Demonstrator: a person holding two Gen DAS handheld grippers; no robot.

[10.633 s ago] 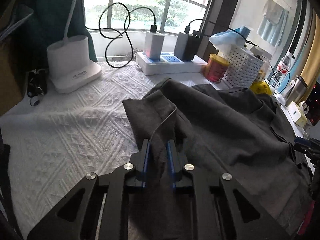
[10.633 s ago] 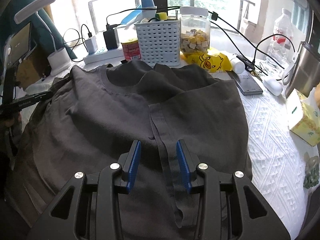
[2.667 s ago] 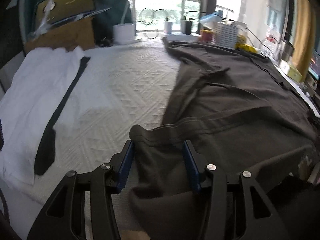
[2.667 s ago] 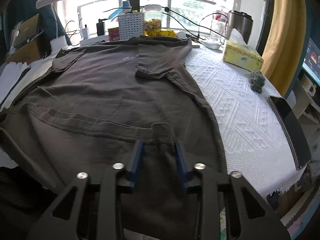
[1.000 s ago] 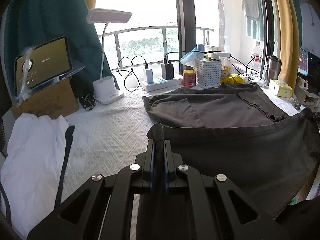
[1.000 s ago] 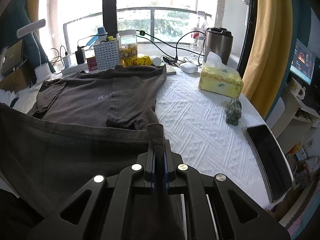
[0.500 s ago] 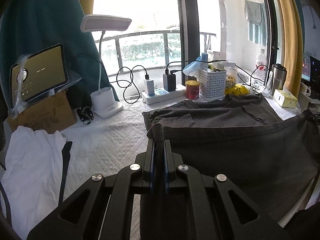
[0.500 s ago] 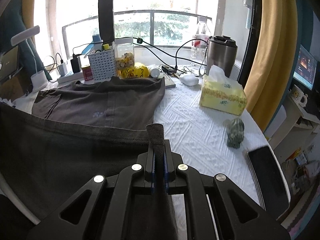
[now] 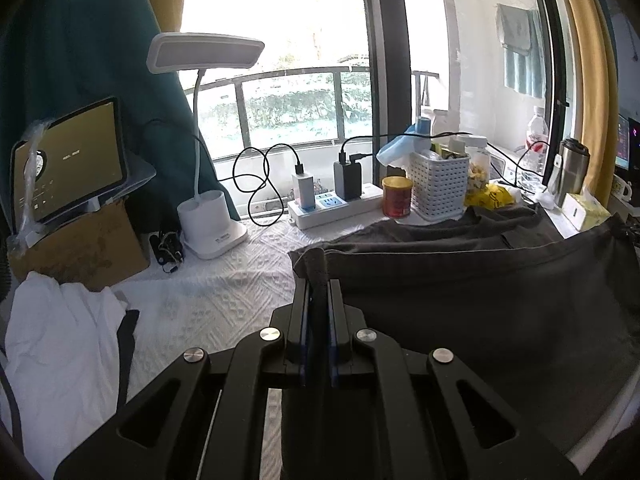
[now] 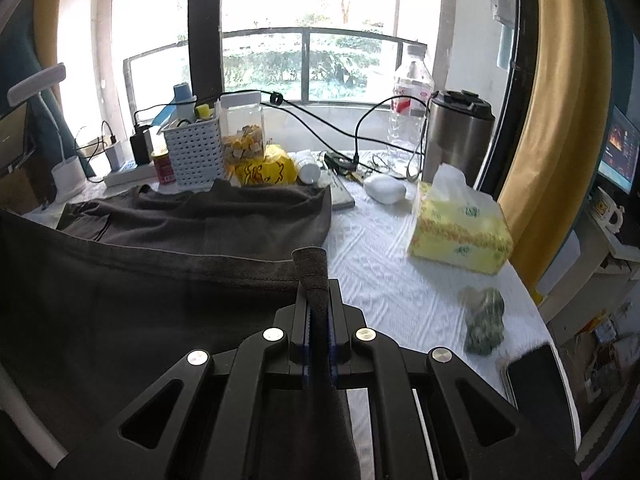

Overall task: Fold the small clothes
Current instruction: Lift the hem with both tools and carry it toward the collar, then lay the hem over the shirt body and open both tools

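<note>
Two tools, one dark shirt lifted by its hem

Left wrist: left tool clamped tight on dark shirt, above the surface; one white garment nearby.
Right wrist: right tool pinched onto the hem; one tissue box beside.

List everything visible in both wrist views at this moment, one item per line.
dark shirt: one, charcoal, far part flat on table, near hem lifted
tablecloth: one, white, textured
white garment: one, left edge
desk lamp: one, white, back left
tablet: one, on cardboard box
power strip: one, white, by window
basket: one, white
red can: one
snack jar: one, clear
tissue box: one, yellow, right
steel flask: one
water bottle: one, clear
phone: one, black, right edge
left gripper: jaws shut on hem
right gripper: jaws shut on hem
</note>
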